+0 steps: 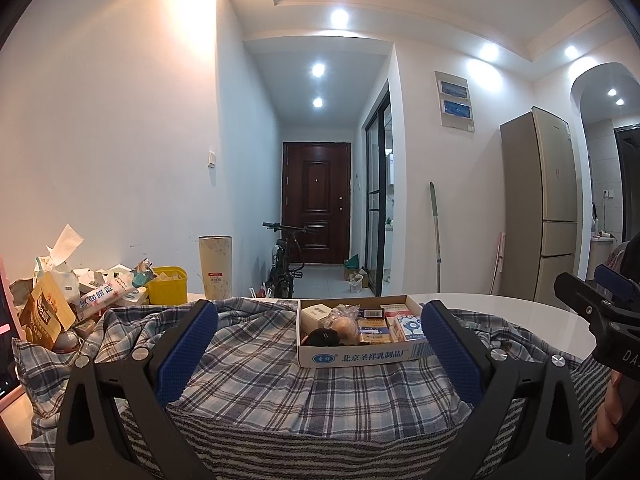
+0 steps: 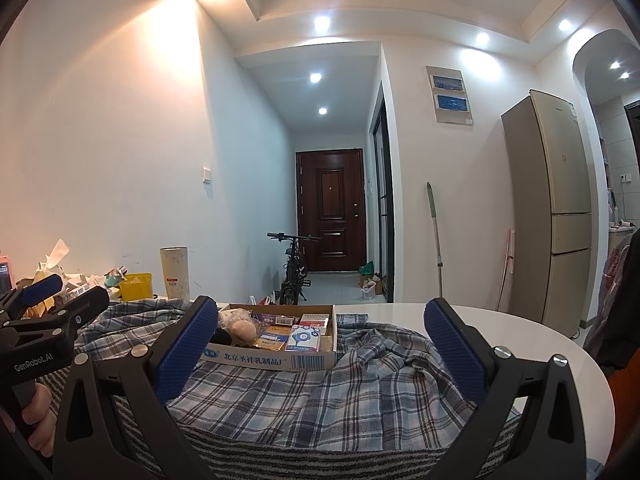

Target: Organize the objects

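Observation:
A shallow cardboard box (image 1: 360,356) (image 2: 272,358) with several small packets, a round beige item and a dark item stands on a blue plaid cloth (image 1: 304,384) (image 2: 320,400) spread over the table. My left gripper (image 1: 318,344) is open and empty, its blue pads wide apart, just short of the box. My right gripper (image 2: 320,344) is open and empty, the box ahead and to its left. Each gripper shows at the edge of the other's view: the right one (image 1: 596,308), the left one (image 2: 52,296).
A pile of snack packets and paper (image 1: 80,296), a yellow tub (image 1: 168,284) and a tall pale cup (image 1: 215,266) stand at the back left. A pink-cased phone (image 1: 8,344) leans at far left. The white round table (image 2: 520,332) extends right. A striped cloth (image 1: 320,452) hangs near me.

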Motion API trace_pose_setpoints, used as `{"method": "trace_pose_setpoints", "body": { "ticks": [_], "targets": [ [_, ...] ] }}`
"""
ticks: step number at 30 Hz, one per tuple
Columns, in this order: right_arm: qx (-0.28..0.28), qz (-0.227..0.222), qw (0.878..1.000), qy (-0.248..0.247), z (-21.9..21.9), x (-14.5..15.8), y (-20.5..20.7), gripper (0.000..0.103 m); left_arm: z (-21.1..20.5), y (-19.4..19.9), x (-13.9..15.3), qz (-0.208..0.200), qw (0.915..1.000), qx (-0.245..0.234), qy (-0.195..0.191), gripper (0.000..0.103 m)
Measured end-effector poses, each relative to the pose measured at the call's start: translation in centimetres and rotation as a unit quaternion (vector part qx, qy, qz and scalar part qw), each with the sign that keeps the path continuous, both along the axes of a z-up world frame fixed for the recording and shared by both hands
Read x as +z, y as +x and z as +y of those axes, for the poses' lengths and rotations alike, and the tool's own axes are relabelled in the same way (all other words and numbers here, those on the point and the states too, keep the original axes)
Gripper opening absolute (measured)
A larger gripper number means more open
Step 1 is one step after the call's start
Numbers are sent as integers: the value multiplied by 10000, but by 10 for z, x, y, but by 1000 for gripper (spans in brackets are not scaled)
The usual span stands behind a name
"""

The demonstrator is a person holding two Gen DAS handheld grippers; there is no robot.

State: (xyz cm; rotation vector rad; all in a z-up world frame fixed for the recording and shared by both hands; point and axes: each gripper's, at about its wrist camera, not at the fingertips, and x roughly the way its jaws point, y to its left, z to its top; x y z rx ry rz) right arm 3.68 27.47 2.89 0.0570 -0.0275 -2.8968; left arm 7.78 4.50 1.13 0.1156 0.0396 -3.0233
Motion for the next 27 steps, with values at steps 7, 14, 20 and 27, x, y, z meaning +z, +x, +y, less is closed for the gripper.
{"method": "trace_pose_setpoints", "body": {
  "ticks": [7, 14, 20, 27],
  "targets": [
    [-1, -1, 10000, 1, 0, 0, 0, 103, 0, 0, 0, -6, 10000, 0, -1, 103],
    [-1, -2, 10000, 2, 0, 0, 0, 103, 1, 0, 0, -9, 10000, 0, -1, 103],
    [-1, -1, 10000, 1, 0, 0, 0, 103, 1, 0, 0, 3, 10000, -7, -39, 103],
    [-2, 0, 10000, 1, 0, 0, 0, 103, 1, 0, 0, -2, 10000, -7, -35, 103]
  ]
}}
